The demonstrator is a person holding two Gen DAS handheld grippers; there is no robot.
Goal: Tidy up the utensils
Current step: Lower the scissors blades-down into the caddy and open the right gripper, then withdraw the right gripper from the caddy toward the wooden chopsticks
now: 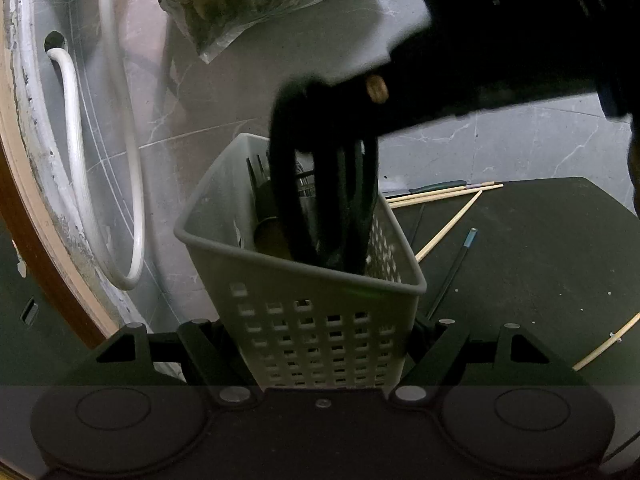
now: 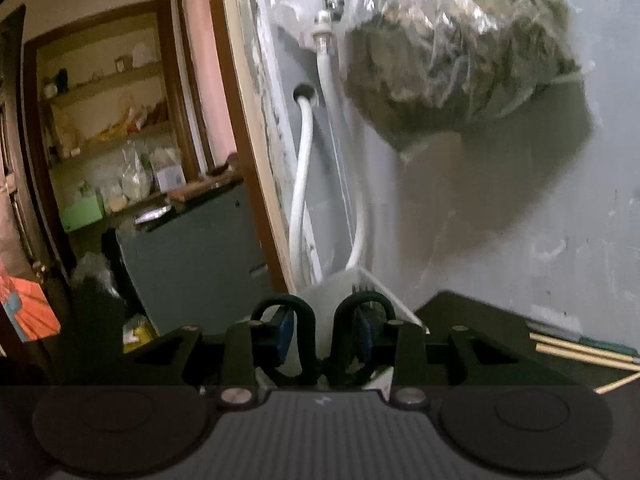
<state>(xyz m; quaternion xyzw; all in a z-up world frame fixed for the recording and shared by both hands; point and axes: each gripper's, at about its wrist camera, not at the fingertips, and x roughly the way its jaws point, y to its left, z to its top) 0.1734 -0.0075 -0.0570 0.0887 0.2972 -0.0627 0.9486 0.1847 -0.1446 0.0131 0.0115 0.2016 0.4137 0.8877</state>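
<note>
1. At the table's (image 1: 540, 240) left edge stands the grey perforated basket (image 1: 304, 320), clamped between the left gripper's (image 1: 320, 344) fingers.
2. Over it, the right gripper (image 2: 324, 336) reaches into the basket with fingers slightly apart, nothing visibly pinched.
3. Utensils (image 1: 264, 196) stand inside; wooden chopsticks (image 1: 444, 194) lie loose on the table.

Clear plastic bag (image 2: 460, 60) of greenish stuff hanging against grey wall (image 2: 520, 220). Two white hoses (image 1: 76, 152) running down the wall, one dropping from a tap (image 2: 330, 0). Cluttered shelves (image 2: 108, 120) showing through brown doorway (image 2: 256, 160).
</note>
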